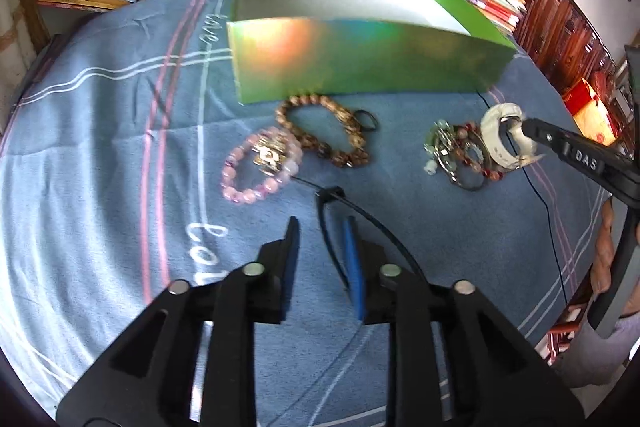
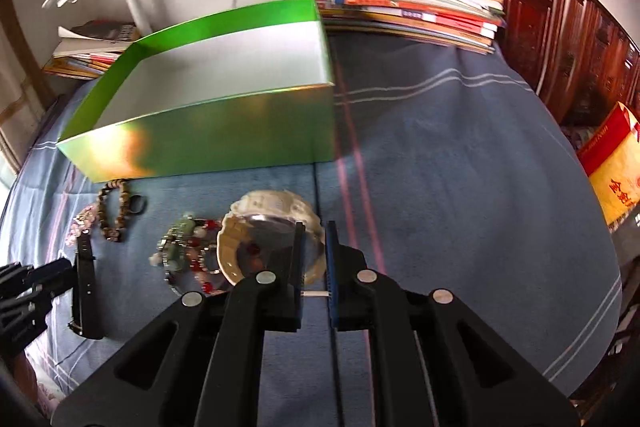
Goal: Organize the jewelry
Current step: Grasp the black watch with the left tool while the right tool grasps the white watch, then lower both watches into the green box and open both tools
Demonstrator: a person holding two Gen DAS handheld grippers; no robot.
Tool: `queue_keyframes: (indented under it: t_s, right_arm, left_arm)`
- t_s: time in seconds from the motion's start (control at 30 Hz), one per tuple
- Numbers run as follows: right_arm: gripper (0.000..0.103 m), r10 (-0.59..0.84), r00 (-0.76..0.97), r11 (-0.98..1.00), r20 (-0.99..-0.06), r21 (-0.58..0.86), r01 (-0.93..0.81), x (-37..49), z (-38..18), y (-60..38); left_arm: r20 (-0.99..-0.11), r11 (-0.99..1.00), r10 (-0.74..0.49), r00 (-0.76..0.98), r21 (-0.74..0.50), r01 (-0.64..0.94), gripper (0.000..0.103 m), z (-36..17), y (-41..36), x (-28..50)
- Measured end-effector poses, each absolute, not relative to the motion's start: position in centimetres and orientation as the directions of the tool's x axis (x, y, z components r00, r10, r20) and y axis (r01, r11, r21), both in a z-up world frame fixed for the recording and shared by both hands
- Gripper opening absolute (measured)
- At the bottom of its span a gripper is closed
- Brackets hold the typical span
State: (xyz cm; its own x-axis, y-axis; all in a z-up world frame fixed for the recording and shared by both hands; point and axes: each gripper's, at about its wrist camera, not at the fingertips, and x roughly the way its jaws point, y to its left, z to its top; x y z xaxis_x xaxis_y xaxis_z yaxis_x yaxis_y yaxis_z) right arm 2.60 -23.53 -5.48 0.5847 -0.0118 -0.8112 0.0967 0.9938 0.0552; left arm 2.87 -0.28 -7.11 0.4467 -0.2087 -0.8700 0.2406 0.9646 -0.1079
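Right gripper [image 2: 313,259] pinches the white watch [image 2: 272,223] over the bead pile [image 2: 188,247]; left gripper [image 1: 322,243] spread, box [image 1: 360,67] just behind bracelets [image 1: 324,131].

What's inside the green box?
The green box shows only bare silvery-white inner walls; no jewelry shows inside. Its floor is hidden behind the front wall, so something flat there cannot be ruled out.

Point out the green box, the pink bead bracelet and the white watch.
green box [image 1: 360,67], left wrist view, front wall.
pink bead bracelet [image 1: 240,193], left wrist view, lower beads.
white watch [image 2: 272,205], right wrist view, top of case.
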Motion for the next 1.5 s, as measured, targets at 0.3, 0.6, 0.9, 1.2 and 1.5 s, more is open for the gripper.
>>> queue_keyframes:
  t_s: [0.3,0.6,0.9,1.2,1.5]
  right_arm:
    - [0.032,-0.053,0.569,0.992,-0.821,0.022,0.124,3.1,-6.9,-23.7]
    - [0.006,0.035,0.614,0.992,-0.788,0.100,0.071,2.3,-5.5,-23.6]
    - [0.006,0.019,0.643,0.998,-0.766,0.054,0.035,1.7,-3.9,-22.1]
    - [0.007,0.049,0.638,0.996,-0.769,0.081,0.021,1.7,-4.4,-21.8]
    - [0.007,0.050,0.636,0.995,-0.770,0.090,0.031,1.7,-4.4,-22.0]
  left_arm:
    - [-0.882,0.961,-0.200,0.426,-0.091,0.263,0.019,-8.4,-1.3,2.6]
    - [-0.857,0.959,-0.212,0.469,-0.091,0.267,0.002,-7.3,-1.0,2.1]
    - [-0.848,0.957,-0.228,0.478,-0.105,0.271,0.002,-6.4,-0.4,1.9]
    - [-0.823,0.896,-0.401,0.402,-0.262,0.359,0.002,-6.6,-0.9,1.1]
    - [-0.810,0.886,-0.416,0.415,-0.256,0.387,0.002,-5.9,-2.1,0.7]
